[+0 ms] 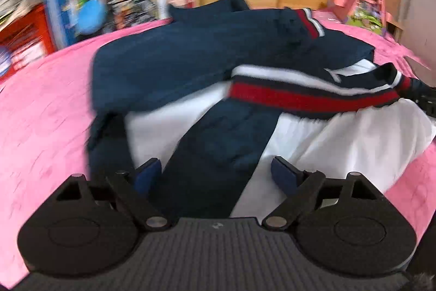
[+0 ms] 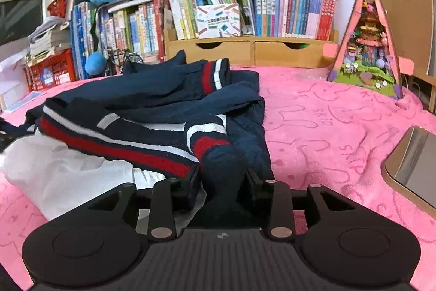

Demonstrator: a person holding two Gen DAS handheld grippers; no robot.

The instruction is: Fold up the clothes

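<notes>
The navy jacket [image 1: 174, 64] lies half-folded, white lining showing, on the pink blanket [image 2: 327, 127]. The left gripper [image 1: 216, 171] is spread empty; the right gripper [image 2: 223, 182] pinches a sleeve [image 2: 220, 162]. More folding remains.

Both tools are matte black plastic. The left gripper [image 1: 218, 172] has blue pads [image 1: 283, 176] on its fingertips, angular linkage arms with silver pivot pins, two round housings — each with a raised disc — and a ribbed grey centre plate. The right gripper [image 2: 222, 188] is the same build.
</notes>
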